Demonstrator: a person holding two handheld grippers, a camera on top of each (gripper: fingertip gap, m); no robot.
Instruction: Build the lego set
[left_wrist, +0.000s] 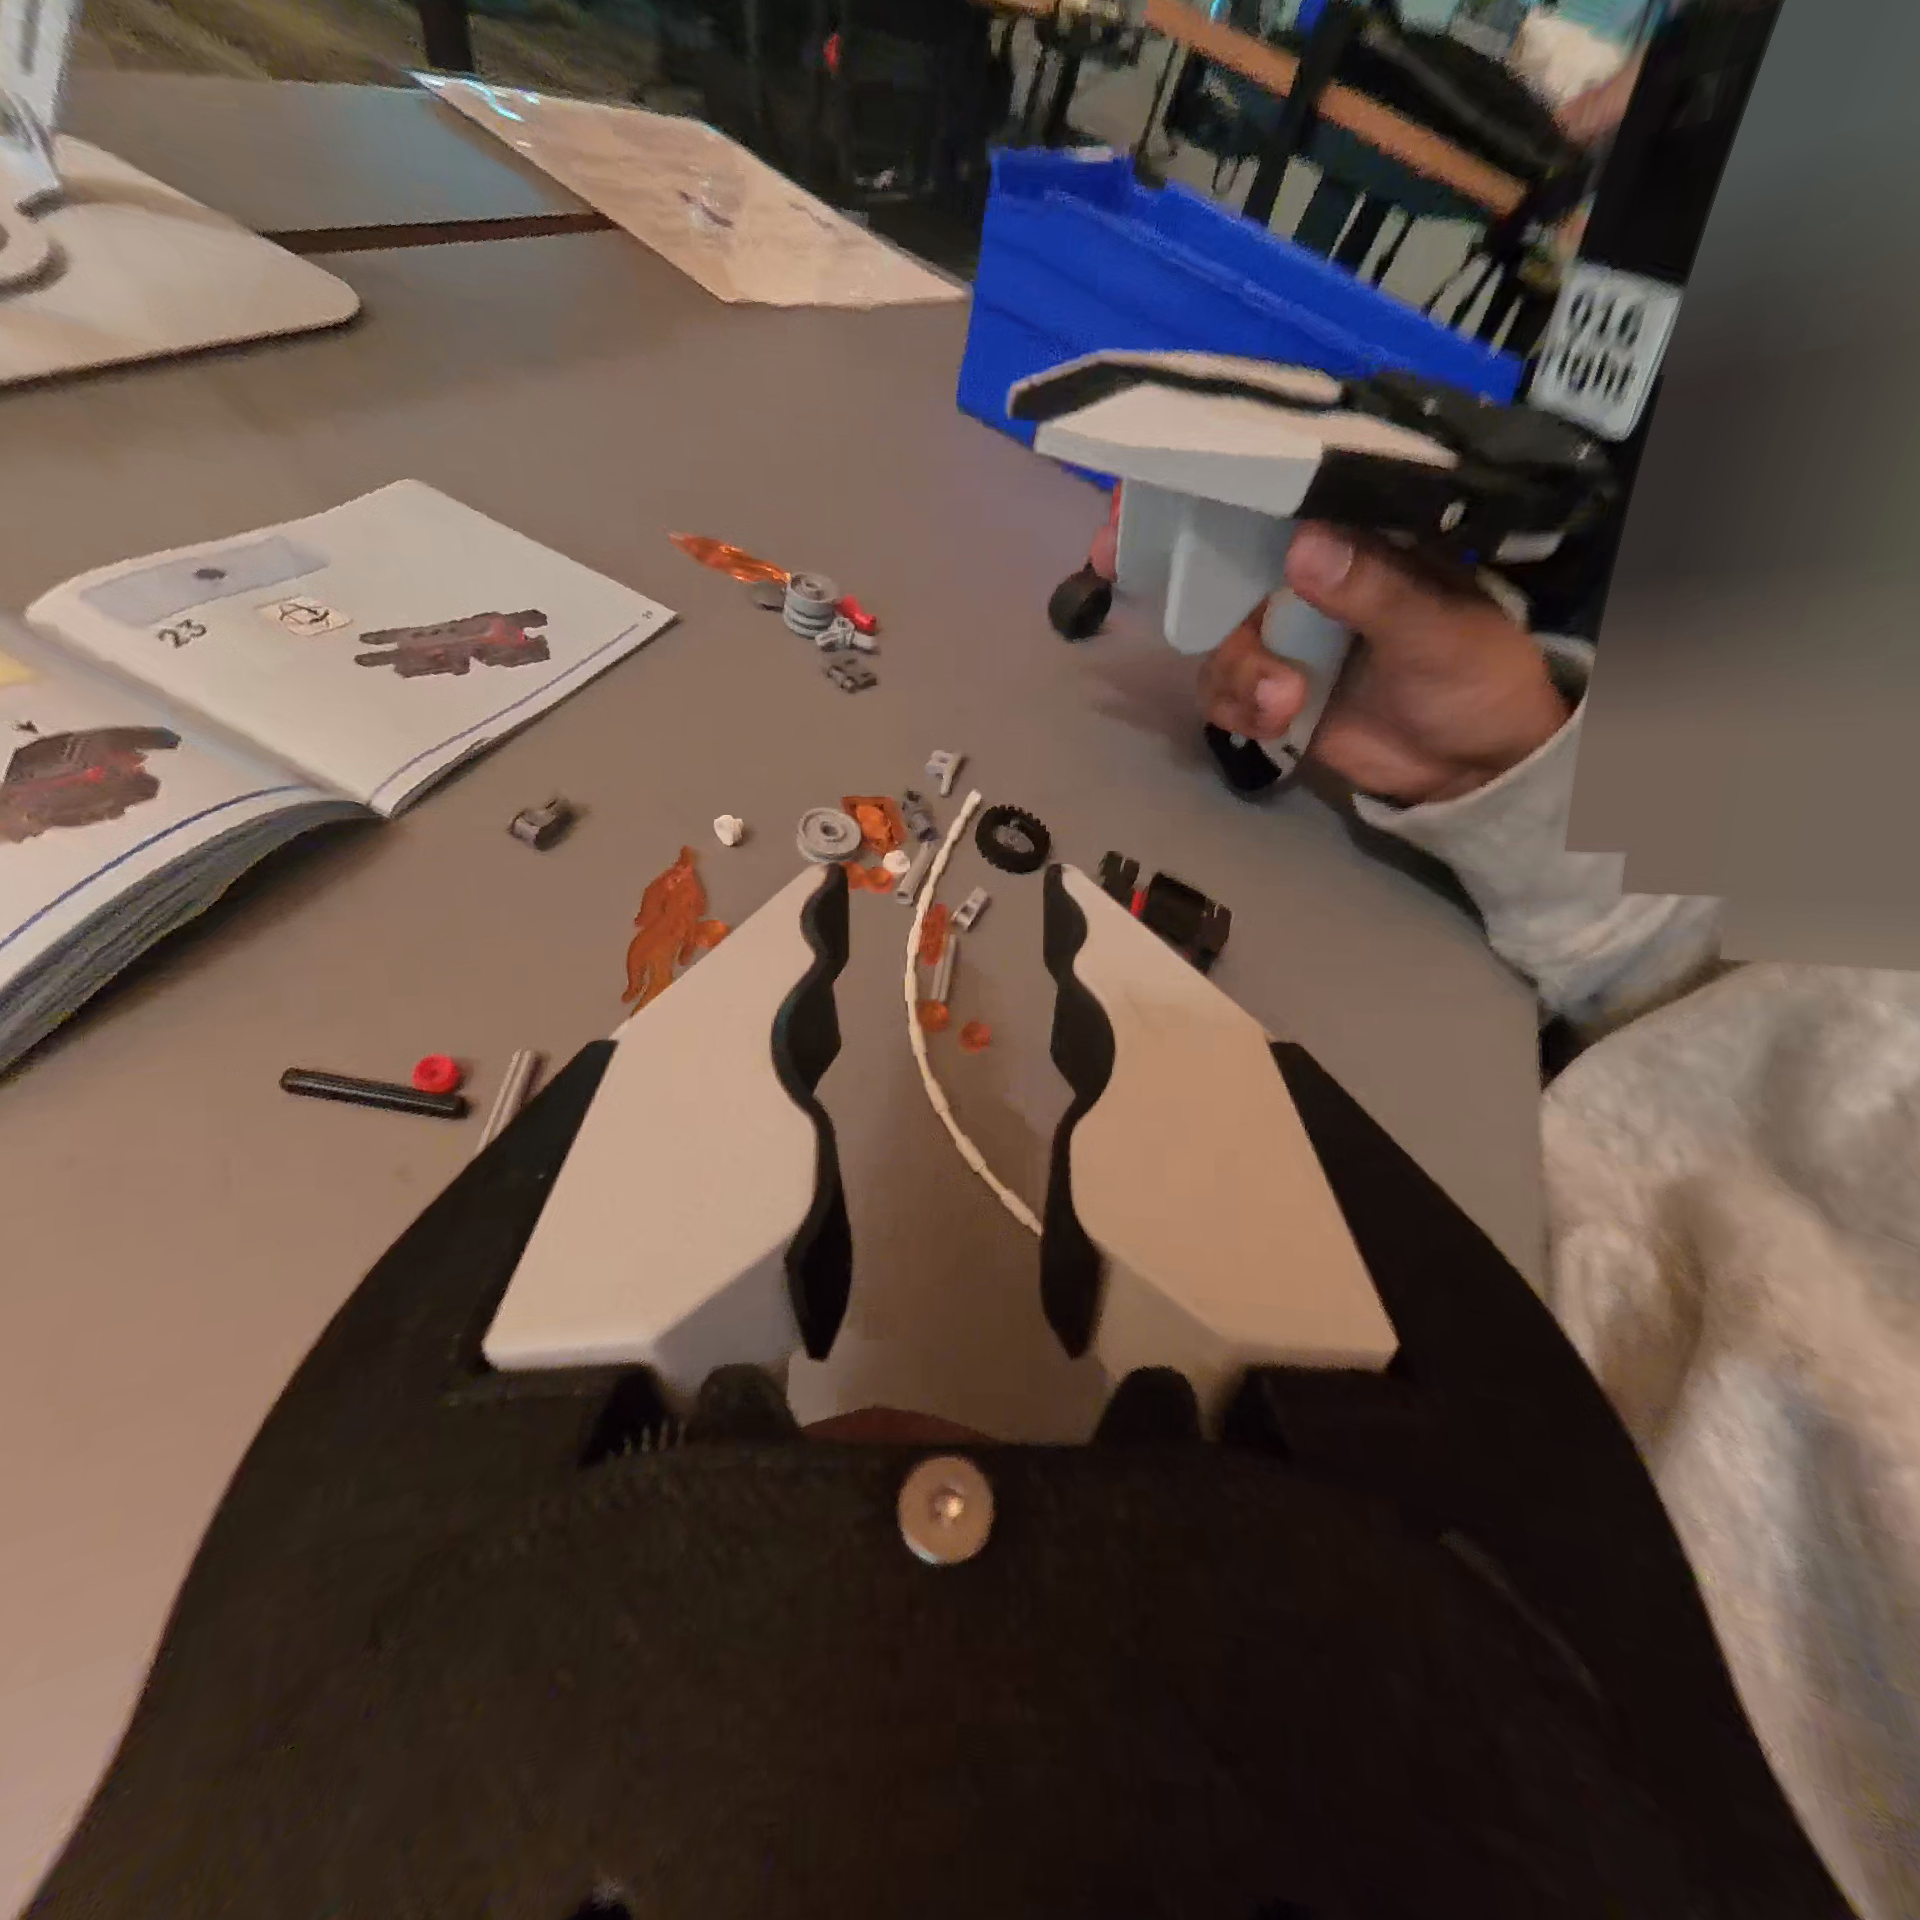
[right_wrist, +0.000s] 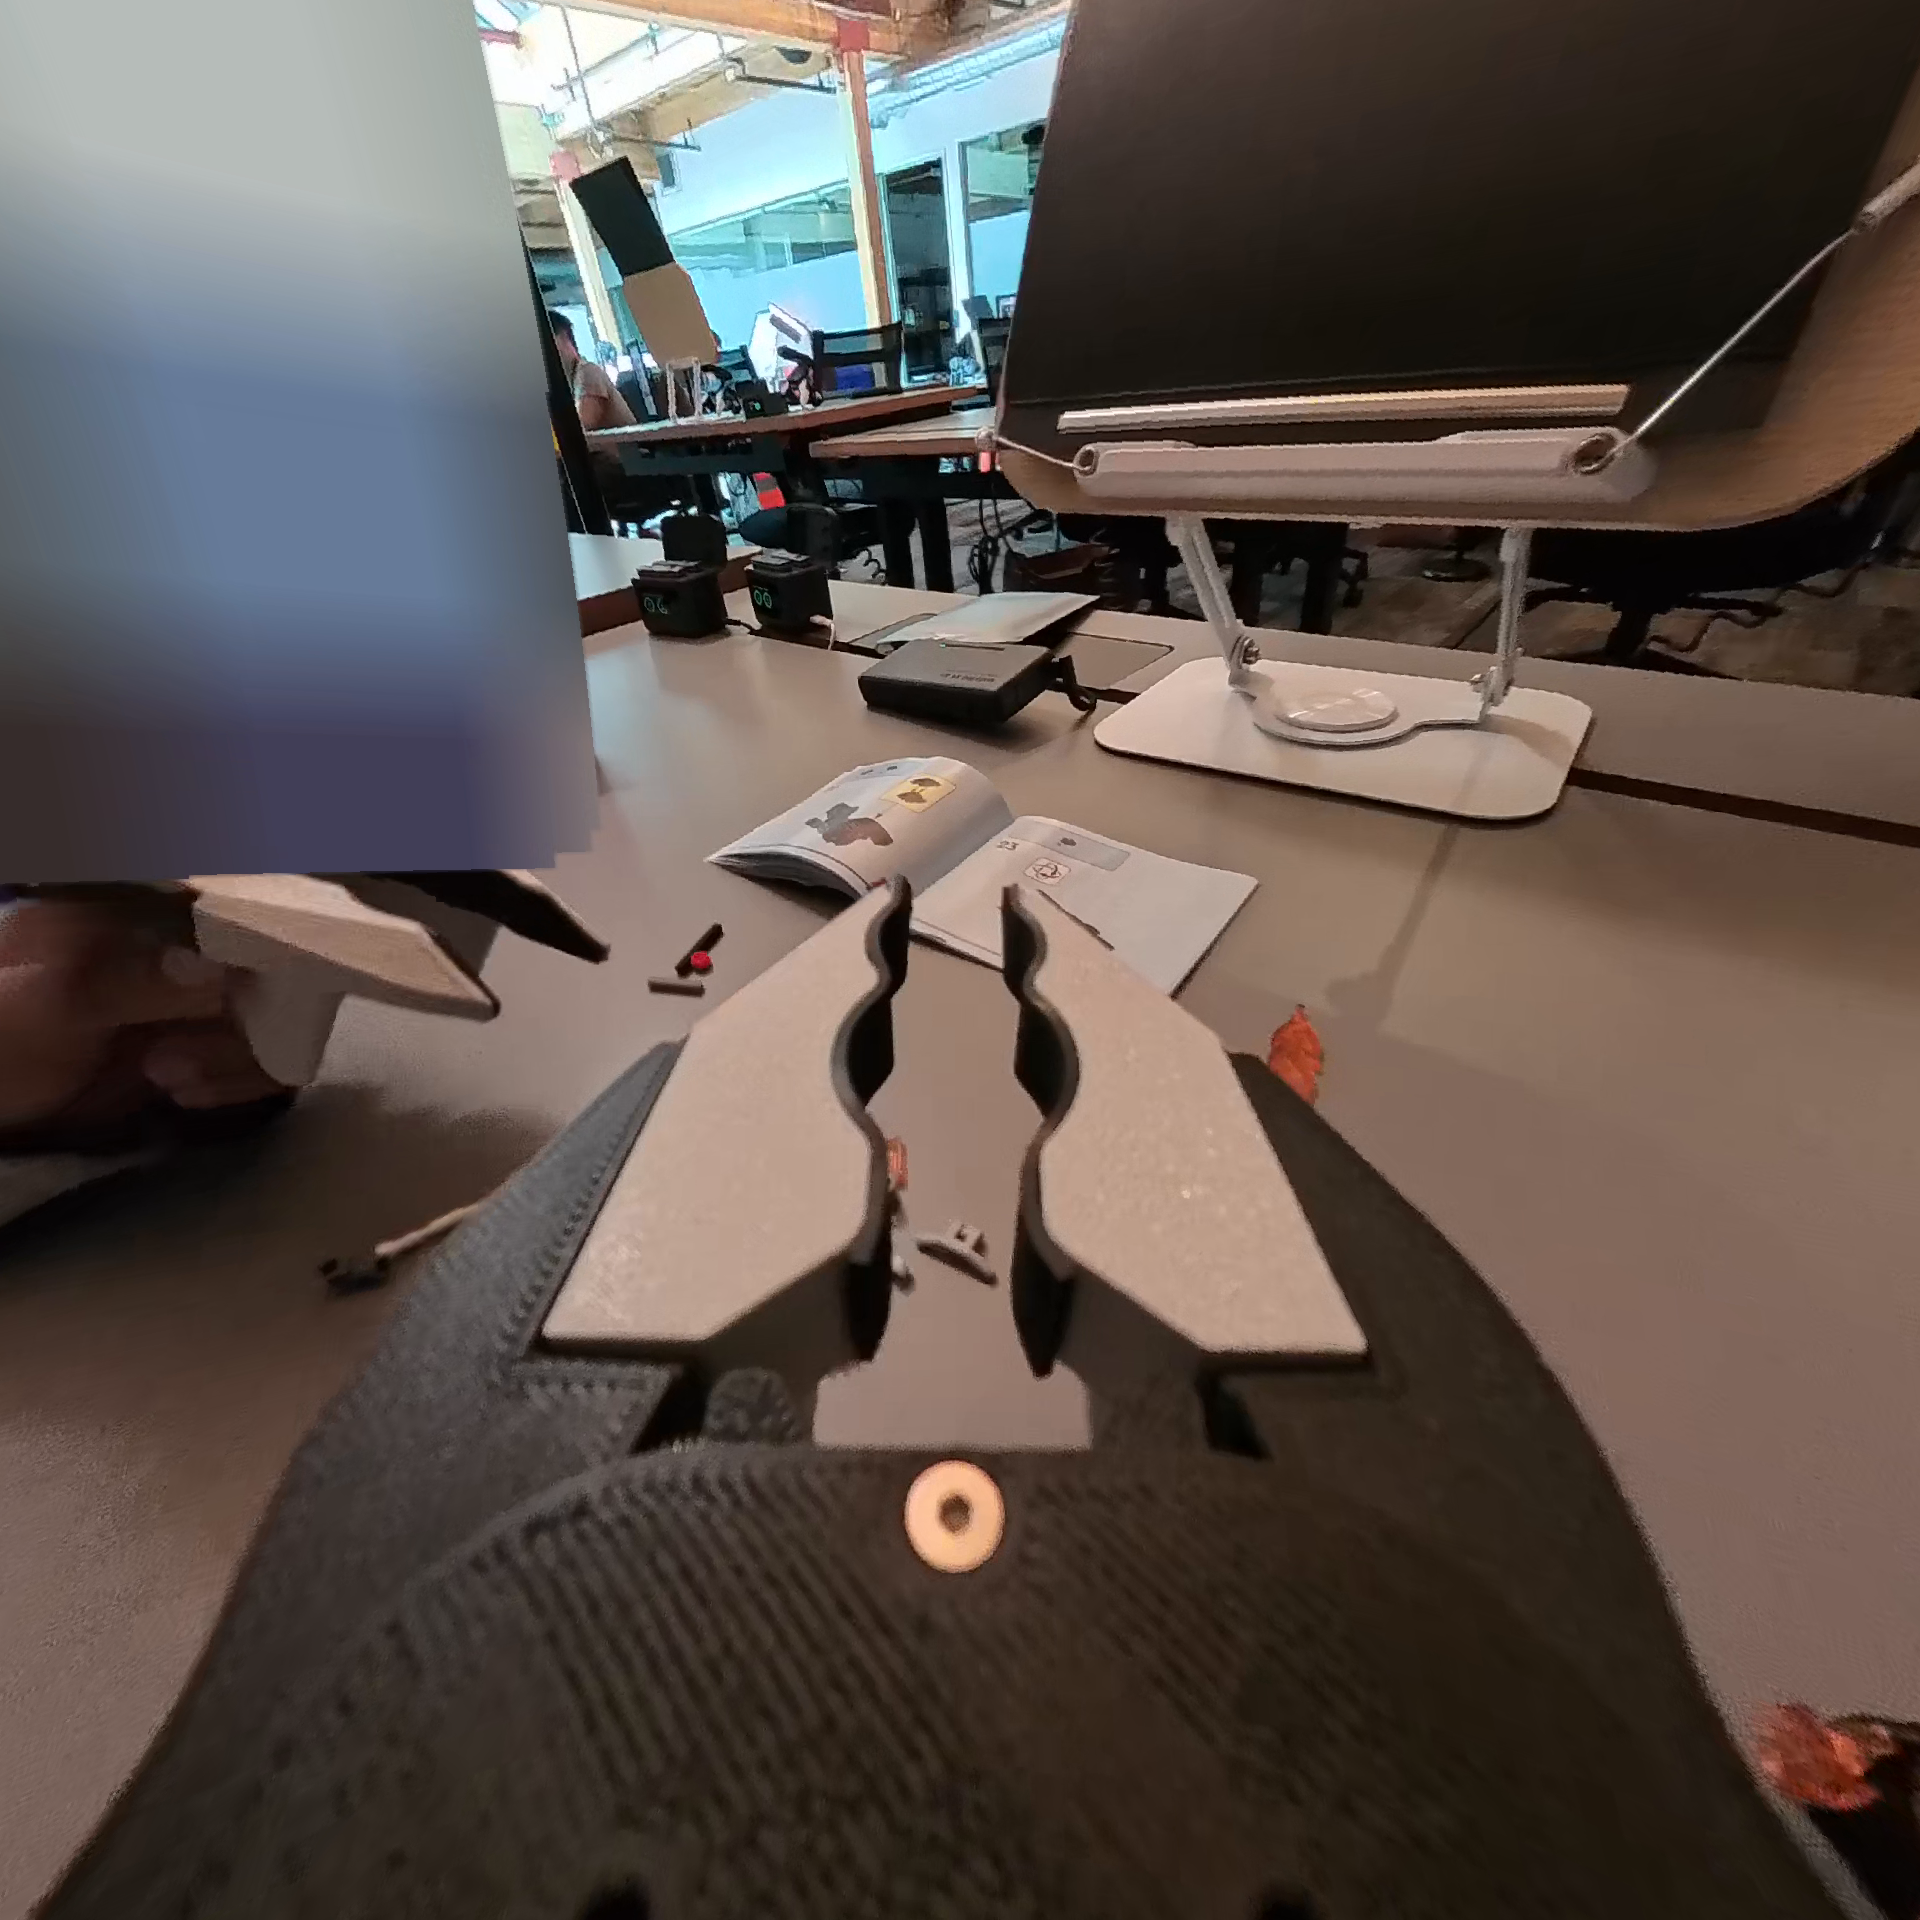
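Grey table (left_wrist: 436, 416); white laptop stand (right_wrist: 1351, 748) bearing a dark-screened laptop (right_wrist: 1455, 187); black power brick (right_wrist: 951, 681); two black battery chargers (right_wrist: 681, 603) behind it; blue bag (left_wrist: 1174, 281); flat plastic-wrapped packet (left_wrist: 717, 208) at the table's far edge

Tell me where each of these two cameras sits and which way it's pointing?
Left wrist view: rides on the left claw, looking down along its open fingers at loose lego pieces on the grey table; the person's hand holding the right claw shows farther off.
Right wrist view: rides on the right claw, held low, facing across the table toward a laptop stand; the left claw shows at the left.
Shared: the open instruction booklet, the black rod with a red stud.
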